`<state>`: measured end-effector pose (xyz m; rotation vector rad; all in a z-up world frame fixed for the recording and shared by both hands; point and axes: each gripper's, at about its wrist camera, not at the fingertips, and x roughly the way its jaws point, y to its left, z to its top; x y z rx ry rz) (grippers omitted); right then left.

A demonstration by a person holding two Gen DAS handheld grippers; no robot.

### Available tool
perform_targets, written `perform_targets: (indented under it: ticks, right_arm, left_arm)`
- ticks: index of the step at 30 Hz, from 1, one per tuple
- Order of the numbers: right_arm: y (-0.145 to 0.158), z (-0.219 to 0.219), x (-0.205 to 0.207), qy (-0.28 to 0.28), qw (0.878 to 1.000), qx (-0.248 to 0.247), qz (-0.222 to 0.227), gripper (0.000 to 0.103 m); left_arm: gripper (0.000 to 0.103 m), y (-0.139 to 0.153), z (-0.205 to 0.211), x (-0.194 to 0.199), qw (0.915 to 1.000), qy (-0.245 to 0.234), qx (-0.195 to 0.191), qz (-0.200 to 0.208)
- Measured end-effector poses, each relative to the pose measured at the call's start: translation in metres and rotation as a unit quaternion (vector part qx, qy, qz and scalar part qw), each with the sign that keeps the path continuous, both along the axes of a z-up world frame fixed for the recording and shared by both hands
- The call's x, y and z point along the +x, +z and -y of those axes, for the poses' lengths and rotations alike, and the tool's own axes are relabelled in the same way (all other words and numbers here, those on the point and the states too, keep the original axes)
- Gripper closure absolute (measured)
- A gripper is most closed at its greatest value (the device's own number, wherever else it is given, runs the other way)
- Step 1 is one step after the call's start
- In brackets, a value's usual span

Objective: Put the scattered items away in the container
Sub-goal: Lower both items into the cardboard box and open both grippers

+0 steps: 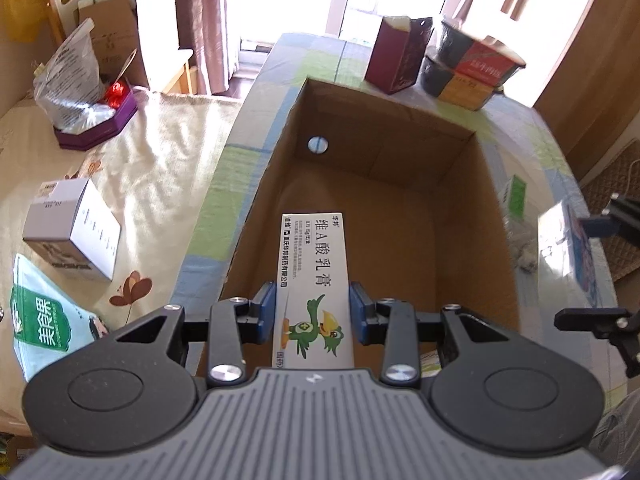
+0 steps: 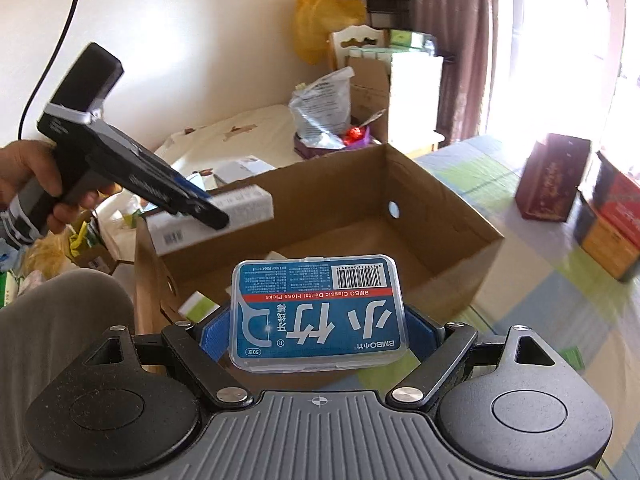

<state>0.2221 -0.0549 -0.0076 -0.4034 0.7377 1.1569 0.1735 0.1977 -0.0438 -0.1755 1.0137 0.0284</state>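
My left gripper [image 1: 314, 312] is shut on a long white ointment box [image 1: 316, 264] printed with a green cartoon bird. It holds the box over the near left part of the open cardboard carton [image 1: 384, 128]. In the right wrist view a hand holds that gripper [image 2: 208, 210], with the white box [image 2: 236, 208] above the carton's [image 2: 440, 216] left rim. My right gripper [image 2: 318, 336] is shut on a clear case of blue-labelled dental floss picks [image 2: 316, 312], just outside the carton's near wall. A small green-and-white box [image 2: 198, 306] lies inside the carton.
Beyond the carton on the checked tablecloth stand a maroon box [image 1: 396, 56] and stacked bowls [image 1: 472, 68]. Right of the carton lies a green-and-white packet [image 1: 516, 196]. A white box [image 1: 72, 228], a green pouch [image 1: 40, 320] and a purple tray [image 1: 96, 120] sit on the left table.
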Motion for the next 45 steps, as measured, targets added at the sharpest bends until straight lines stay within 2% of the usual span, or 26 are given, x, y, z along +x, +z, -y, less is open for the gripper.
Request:
perform_targets:
  ticks: [7, 20, 29, 34, 37, 45]
  right_arm:
    - [-0.009, -0.022, 0.004, 0.02, 1.0, -0.013, 0.003, 0.015]
    - [-0.029, -0.049, 0.019, 0.052, 0.998, -0.046, 0.011, 0.015]
    - [-0.048, -0.07, 0.021, 0.08, 0.994, -0.075, 0.027, 0.015]
    - [-0.058, -0.076, 0.022, 0.088, 0.992, -0.088, 0.012, 0.015]
    - [-0.062, -0.075, 0.02, 0.093, 0.991, -0.093, 0.011, 0.009]
    - [-0.064, -0.076, 0.019, 0.094, 0.991, -0.096, 0.015, 0.009]
  left_arm:
    - [0.07, -0.019, 0.0, -0.001, 0.9997, -0.002, 0.012, -0.019]
    - [0.069, -0.022, -0.004, -0.005, 0.9998, -0.001, 0.007, -0.018]
    - [0.062, -0.022, -0.005, -0.005, 0.9999, 0.001, -0.002, -0.014]
    - [0.058, -0.022, -0.005, -0.005, 0.9999, 0.0, -0.004, -0.012]
    - [0.056, -0.022, -0.003, -0.005, 0.9999, -0.003, -0.002, -0.012]
    - [0.052, -0.023, -0.001, -0.003, 0.9999, -0.006, -0.001, -0.012]
